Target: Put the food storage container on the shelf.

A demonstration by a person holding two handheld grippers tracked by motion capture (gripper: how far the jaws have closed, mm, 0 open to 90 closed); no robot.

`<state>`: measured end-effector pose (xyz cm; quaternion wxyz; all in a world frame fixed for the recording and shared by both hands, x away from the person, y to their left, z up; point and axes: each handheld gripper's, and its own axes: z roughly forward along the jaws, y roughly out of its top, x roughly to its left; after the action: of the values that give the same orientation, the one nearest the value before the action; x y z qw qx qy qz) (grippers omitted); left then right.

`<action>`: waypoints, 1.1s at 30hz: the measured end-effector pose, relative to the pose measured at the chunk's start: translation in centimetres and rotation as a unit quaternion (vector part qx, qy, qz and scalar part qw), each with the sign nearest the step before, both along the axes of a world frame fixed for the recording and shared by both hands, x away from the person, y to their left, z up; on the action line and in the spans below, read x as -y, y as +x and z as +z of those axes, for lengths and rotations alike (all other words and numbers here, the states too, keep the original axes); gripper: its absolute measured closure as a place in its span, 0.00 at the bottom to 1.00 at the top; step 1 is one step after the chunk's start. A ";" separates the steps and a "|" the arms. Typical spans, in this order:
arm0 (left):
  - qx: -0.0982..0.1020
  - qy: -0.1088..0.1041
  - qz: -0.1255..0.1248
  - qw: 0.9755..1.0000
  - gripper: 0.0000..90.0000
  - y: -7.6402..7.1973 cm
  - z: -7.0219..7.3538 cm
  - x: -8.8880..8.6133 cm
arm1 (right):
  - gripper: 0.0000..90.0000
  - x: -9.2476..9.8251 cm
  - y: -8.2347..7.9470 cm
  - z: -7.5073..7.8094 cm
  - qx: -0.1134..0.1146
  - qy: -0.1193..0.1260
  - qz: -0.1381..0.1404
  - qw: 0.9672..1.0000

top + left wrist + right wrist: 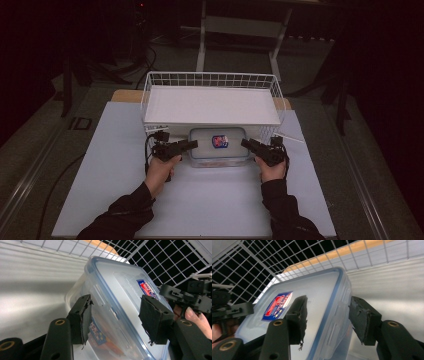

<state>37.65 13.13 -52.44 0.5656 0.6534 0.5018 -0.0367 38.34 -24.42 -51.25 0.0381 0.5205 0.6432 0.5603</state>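
Both forearms enter at the bottom of the high view, where my left claw (192, 144) and right claw (246, 143) flank a clear lidded box (218, 147) at frame centre on the table (100, 190), just before a white wire basket (210, 80). From the left gripper view I see my left claw (113, 315) wide, straddling the box's blue-rimmed edge, and the other claw at the right edge; the right gripper view shows my right claw (327, 317) likewise wide astride the opposite rim. I see a red-and-blue label (277, 305) on the lid, its writing unreadable.
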 end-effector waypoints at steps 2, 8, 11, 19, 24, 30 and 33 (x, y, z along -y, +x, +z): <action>0.002 0.003 0.003 1.000 0.47 0.0 0.0 0.0 | 0.53 -0.1 0.0 0.0 0.000 0.000 -0.004 1.000; 0.006 0.010 0.012 1.000 0.45 -0.3 0.3 0.2 | 0.52 -0.3 -0.3 0.3 0.003 -0.017 -0.007 1.000; 0.017 0.012 0.007 1.000 0.41 -1.0 1.0 0.1 | 0.48 -0.3 -0.9 0.8 0.011 -0.034 -0.004 0.999; 0.059 0.021 -0.029 0.998 0.21 -3.2 2.5 -0.2 | 0.48 0.0 -4.3 2.9 0.043 -0.046 0.011 0.998; 0.076 0.038 -0.051 0.995 0.16 -4.7 2.8 -0.2 | 0.51 -0.8 -6.3 3.3 0.053 -0.058 0.039 0.996; 0.095 0.050 -0.066 0.992 0.00 -6.4 3.1 -0.5 | 0.72 -2.2 -8.3 2.7 0.049 -0.078 0.075 0.993; 0.107 0.067 -0.065 0.990 0.00 -7.4 2.9 -0.5 | 0.89 -3.0 -8.7 1.8 0.039 -0.094 0.094 0.990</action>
<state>30.29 13.59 -49.49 0.5673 0.7215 0.3958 0.0308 29.62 -21.44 -49.42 0.0592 0.4294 0.7374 0.5180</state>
